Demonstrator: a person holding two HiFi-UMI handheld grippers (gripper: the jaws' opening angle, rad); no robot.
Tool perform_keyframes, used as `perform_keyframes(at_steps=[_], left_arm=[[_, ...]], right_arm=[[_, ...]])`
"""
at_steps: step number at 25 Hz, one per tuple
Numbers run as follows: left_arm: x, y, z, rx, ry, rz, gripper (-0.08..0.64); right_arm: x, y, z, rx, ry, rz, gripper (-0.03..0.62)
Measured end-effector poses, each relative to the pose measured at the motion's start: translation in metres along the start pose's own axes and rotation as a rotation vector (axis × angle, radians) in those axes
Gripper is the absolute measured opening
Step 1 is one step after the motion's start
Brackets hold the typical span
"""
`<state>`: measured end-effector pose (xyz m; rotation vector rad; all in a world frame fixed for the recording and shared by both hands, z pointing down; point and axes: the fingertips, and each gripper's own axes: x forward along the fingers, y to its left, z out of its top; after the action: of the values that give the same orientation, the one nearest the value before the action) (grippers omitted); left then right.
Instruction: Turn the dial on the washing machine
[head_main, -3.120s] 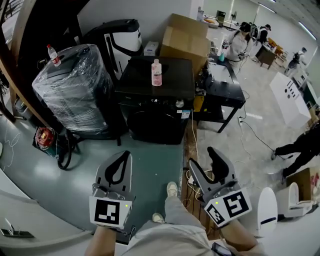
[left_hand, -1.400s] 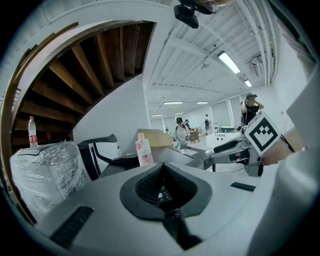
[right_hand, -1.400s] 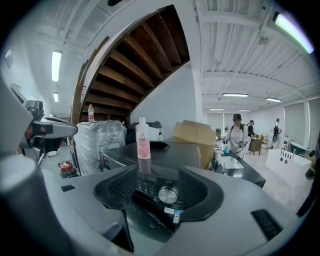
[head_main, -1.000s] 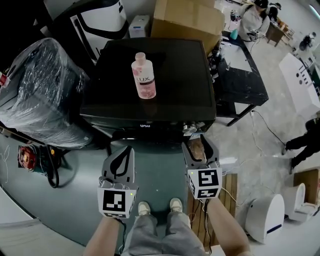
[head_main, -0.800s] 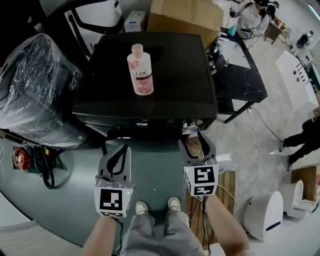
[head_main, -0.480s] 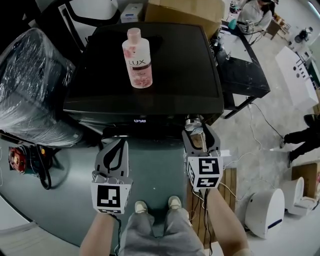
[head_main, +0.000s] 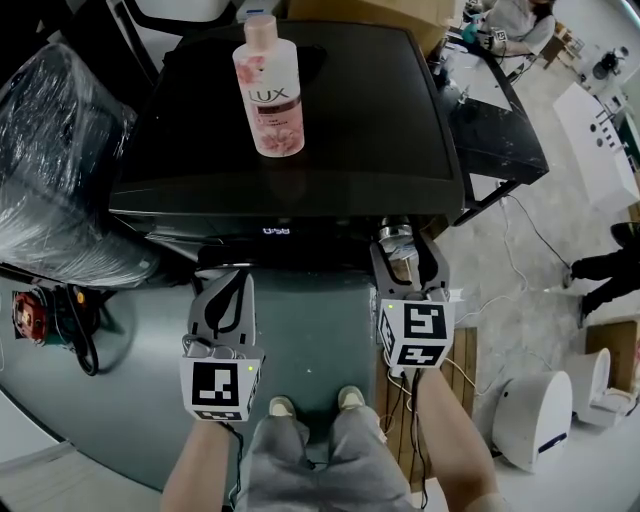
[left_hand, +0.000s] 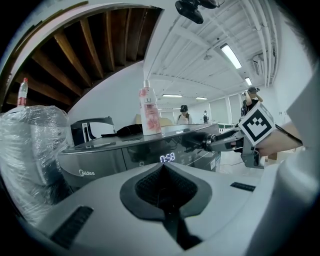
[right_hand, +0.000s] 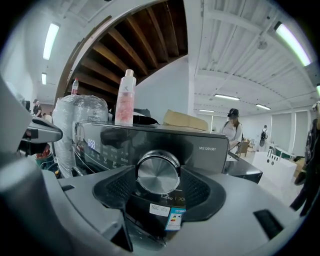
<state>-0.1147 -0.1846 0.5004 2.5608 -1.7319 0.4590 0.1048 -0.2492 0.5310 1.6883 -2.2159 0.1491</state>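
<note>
Round brushed-metal dial (right_hand: 158, 172) sits on the black washing machine (head_main: 370, 120) front panel, centre of right gripper view. Right gripper (head_main: 405, 258) jaws apart, flanking dial. Left gripper (head_main: 231, 287) jaws together, empty, lower left of head view.

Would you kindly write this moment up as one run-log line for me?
phase: pre-grasp at dial | right tool: open, jaws flanking dial, not clamped | left tool: shut, empty, facing washing machine front
</note>
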Motion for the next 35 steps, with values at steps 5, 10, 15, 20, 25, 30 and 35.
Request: perform_keyframes(at_steps=[5, 10, 15, 20, 25, 30, 35], left_arm=[[0.004, 0.000, -0.005, 0.020, 0.006, -0.017, 0.018], [0.005, 0.000, -0.004, 0.021, 0.010, -0.021, 0.018], [0.007, -0.001, -0.003, 0.015, 0.013, -0.024, 0.018], [0.008, -0.001, 0.000, 0.007, 0.012, -0.019, 0.018], [0.009, 0.001, 0.001, 0.017, 0.013, -0.021, 0.018], [0.011, 0.005, 0.005, -0.026, 0.008, 0.000, 0.018], [0.014, 0.004, 0.003, -0.011, 0.016, -0.013, 0.018]], right_arm=[[0.000, -0.001, -0.001, 0.041, -0.016, -0.020, 0.290], [0.000, -0.002, -0.001, 0.127, -0.018, -0.026, 0.290], [0.000, -0.004, -0.001, 0.230, -0.021, -0.025, 0.291], [0.001, -0.006, -0.001, 0.372, -0.040, -0.048, 0.291], [0.000, -0.008, -0.002, 0.489, -0.065, -0.049, 0.291], [0.001, -0.009, -0.002, 0.585, -0.082, -0.045, 0.291], [0.001, -0.010, -0.002, 0.683, -0.096, -0.042, 0.291]])
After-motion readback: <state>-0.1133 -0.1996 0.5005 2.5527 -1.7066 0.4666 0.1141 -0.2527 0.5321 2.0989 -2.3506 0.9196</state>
